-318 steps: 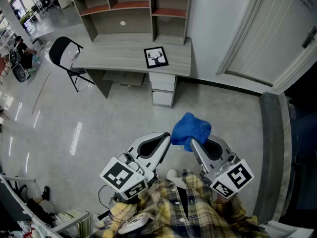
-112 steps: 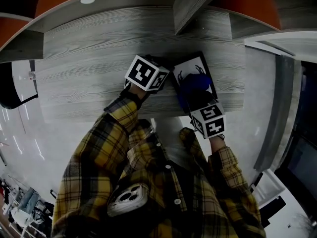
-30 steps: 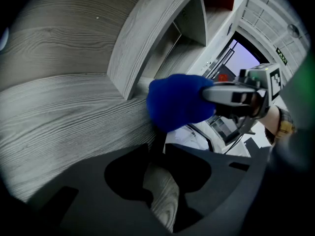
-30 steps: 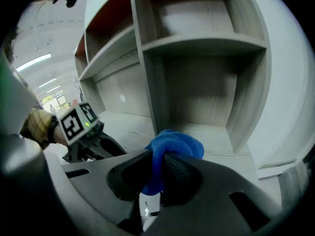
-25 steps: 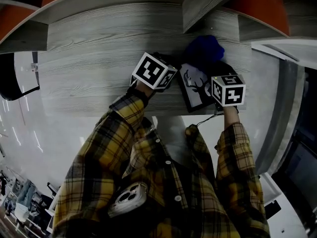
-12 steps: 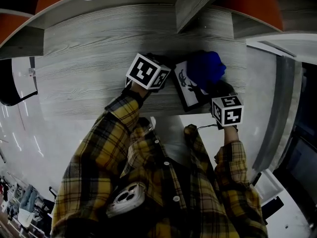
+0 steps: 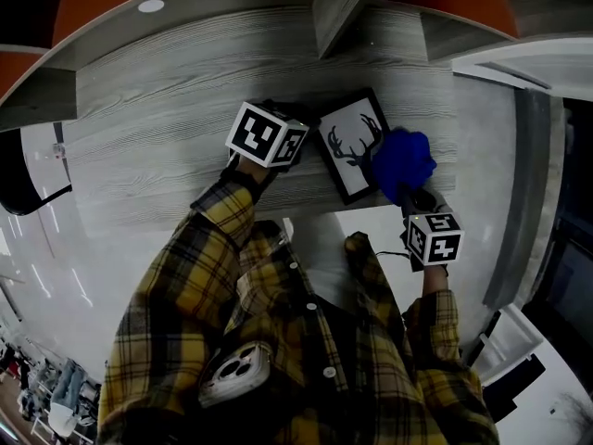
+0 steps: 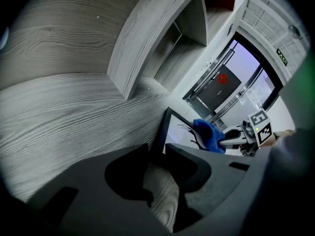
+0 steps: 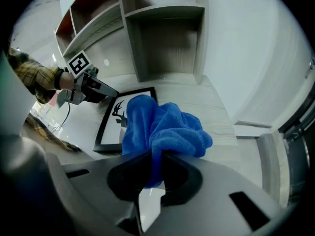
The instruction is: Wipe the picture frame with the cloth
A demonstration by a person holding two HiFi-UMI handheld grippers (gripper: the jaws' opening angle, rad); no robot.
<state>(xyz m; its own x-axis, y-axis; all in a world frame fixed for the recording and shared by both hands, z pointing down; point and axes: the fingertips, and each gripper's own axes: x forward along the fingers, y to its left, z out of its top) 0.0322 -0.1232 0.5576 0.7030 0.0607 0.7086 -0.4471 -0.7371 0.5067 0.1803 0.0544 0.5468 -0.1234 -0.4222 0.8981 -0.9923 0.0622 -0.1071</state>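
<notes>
Nearest, a yellow plaid sleeve (image 7: 218, 216) leads to each gripper. The right gripper (image 9: 156, 156) is at the right edge of the picture frame (image 7: 350, 146). Its jaws are pinched tight on a bunched blue terry cloth (image 9: 162, 124), and the fluffy folds overlap the frame's right border. At the frame's left edge, the left gripper (image 8: 155, 149) has its jaws drawn narrow on the thin black rim. The frame is rectangular and white inside with an antlered deer silhouette. It lies flat by the front edge of the grey wood-grain table (image 7: 167, 119). Beyond the frame rises a shelf divider (image 7: 338, 7) of the same grain.
</notes>
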